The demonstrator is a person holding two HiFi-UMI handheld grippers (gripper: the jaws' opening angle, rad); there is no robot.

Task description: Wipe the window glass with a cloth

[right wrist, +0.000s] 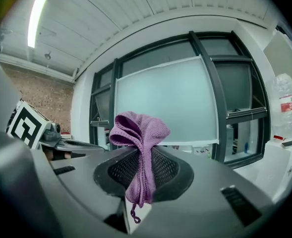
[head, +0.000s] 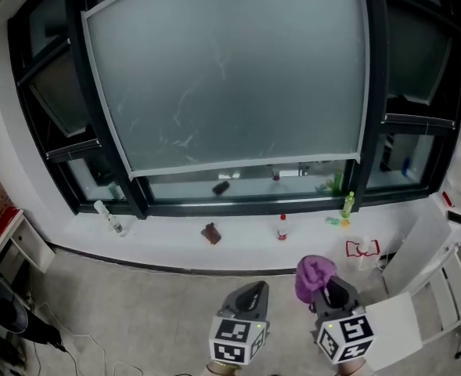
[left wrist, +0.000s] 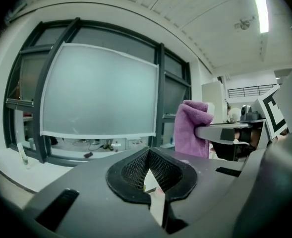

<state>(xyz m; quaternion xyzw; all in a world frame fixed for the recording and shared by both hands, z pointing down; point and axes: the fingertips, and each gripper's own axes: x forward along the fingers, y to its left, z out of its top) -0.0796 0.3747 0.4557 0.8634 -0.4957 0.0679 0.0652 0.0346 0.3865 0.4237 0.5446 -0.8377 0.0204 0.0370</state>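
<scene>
Tools: two, one in each of my hands, each of dark grey plastic and each carrying one cube with black-and-white square markers.
Left tool [left wrist: 153,175]: its black mesh-textured pads meet at the tips, with nothing between them. It is held low in front of the window.
Right tool [right wrist: 141,172]: clamped on the cloth, just beside my left tool and level with it.
Cloth [right wrist: 138,130]: one, purple, soft knitted weave with a stitched hem. It is pinched at its middle, so a bunched fold bulges above the pads and a narrow tail hangs below. It is well apart from the glass.
Window glass [head: 222,77]: one large frosted pane, pale grey-green, rectangular with a light border and faint streaks across it.
Frame [head: 375,92]: dark metal bars, with narrower panes on both sides.
Sill [head: 167,237]: one white, smooth ledge below the pane.
Bottles: three on the sill, well apart: a clear one [head: 109,218] tilted at the left, a small white one with a red cap [head: 282,227] upright, and a green one [head: 347,204] upright.
Brown object [head: 210,233]: one, small, on the sill; too small to tell more.
</scene>
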